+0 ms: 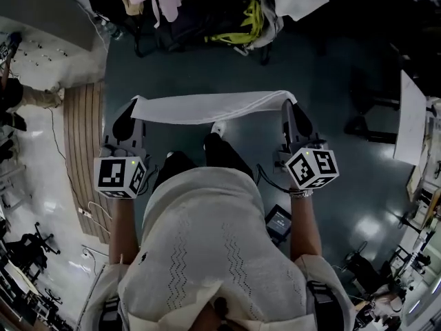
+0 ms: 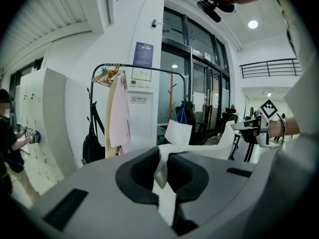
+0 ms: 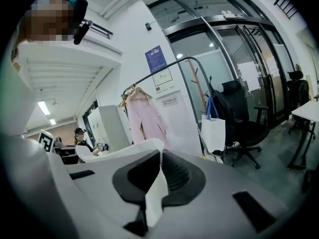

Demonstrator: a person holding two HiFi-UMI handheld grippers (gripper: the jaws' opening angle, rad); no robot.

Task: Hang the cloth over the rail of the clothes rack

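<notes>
A white cloth (image 1: 207,107) stretches level between my two grippers above the dark floor. My left gripper (image 1: 133,109) is shut on the cloth's left end (image 2: 162,176), which runs out between the jaws. My right gripper (image 1: 287,105) is shut on the right end (image 3: 157,190). The clothes rack (image 2: 142,68) stands ahead by the white wall, its dark rail arched, with a pink garment (image 2: 118,118) on a hanger at its left. In the right gripper view the same rack (image 3: 164,68) and pink garment (image 3: 144,121) show ahead, some way off.
A white bag (image 2: 178,132) and a black bag (image 2: 92,146) hang by the rack. An office chair (image 3: 239,123) stands right of it, before glass doors. A person (image 2: 10,143) stands by lockers at the left. Clothes and bags (image 1: 207,5) lie ahead on the floor; a white table (image 1: 410,119) is at right.
</notes>
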